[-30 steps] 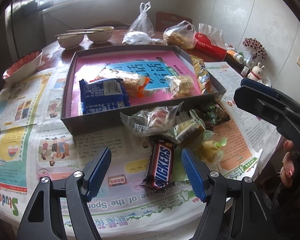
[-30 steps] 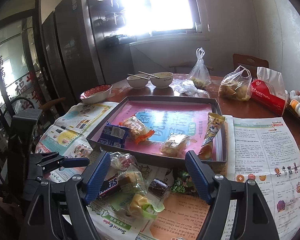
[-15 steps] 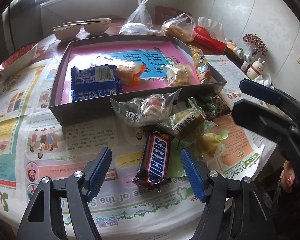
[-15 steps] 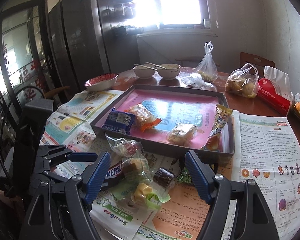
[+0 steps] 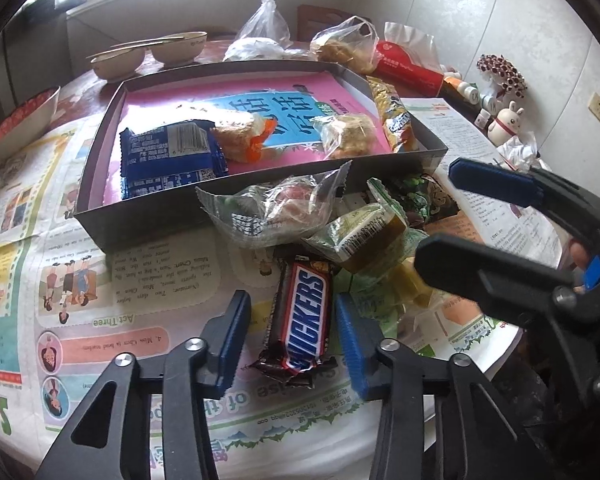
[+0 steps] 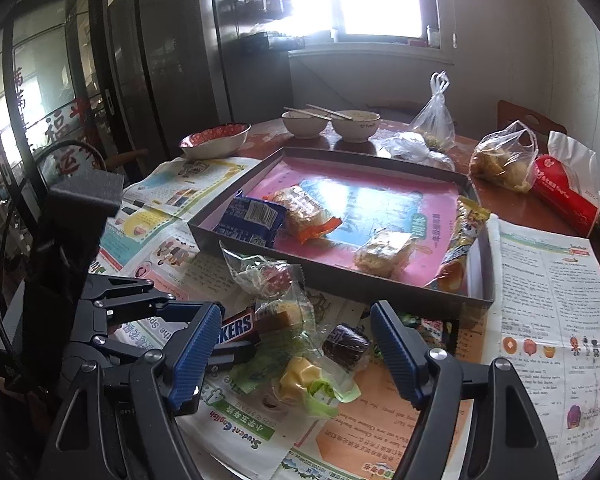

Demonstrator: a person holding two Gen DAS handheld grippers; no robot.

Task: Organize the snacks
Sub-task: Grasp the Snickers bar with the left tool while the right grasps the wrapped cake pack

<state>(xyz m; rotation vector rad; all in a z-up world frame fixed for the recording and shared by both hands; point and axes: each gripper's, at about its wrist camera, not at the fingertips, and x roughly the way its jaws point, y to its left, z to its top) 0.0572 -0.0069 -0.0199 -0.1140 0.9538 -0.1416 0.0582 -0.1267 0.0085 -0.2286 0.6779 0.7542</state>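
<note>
**Almost Got the Chocolate Bar**

Now the left gripper [image 5: 292, 334] is closing its jaws around the chocolate bar [image 5: 306, 312]. The bar lies between the blue pads, but there are small gaps on both sides, so it is not squeezed yet. It lies flat on the newspaper [image 5: 172, 276] near the front edge of the table.

The right gripper [image 6: 296, 354] has its jaws wide apart and holds nothing. It hangs over the little pile of snacks by the front wall of the box [image 5: 100, 224].

Some of the job looks done. Four snacks are already in the box: a blue packet [image 5: 168, 158] in the front left corner, an orange-ended cake [image 5: 240, 138] beside it, a clear-wrapped cake [image 5: 350, 132] further right, and a long yellow bag [image 5: 392, 116] along the right wall.

More is left outside. A clear bag with something red [image 5: 276, 208], a brown block in a wrapper [image 5: 368, 236], a dark roll [image 6: 346, 346], a yellow sweet [image 6: 300, 378] and a green packet [image 5: 416, 196] wait on the paper. I think about half remains.
</note>
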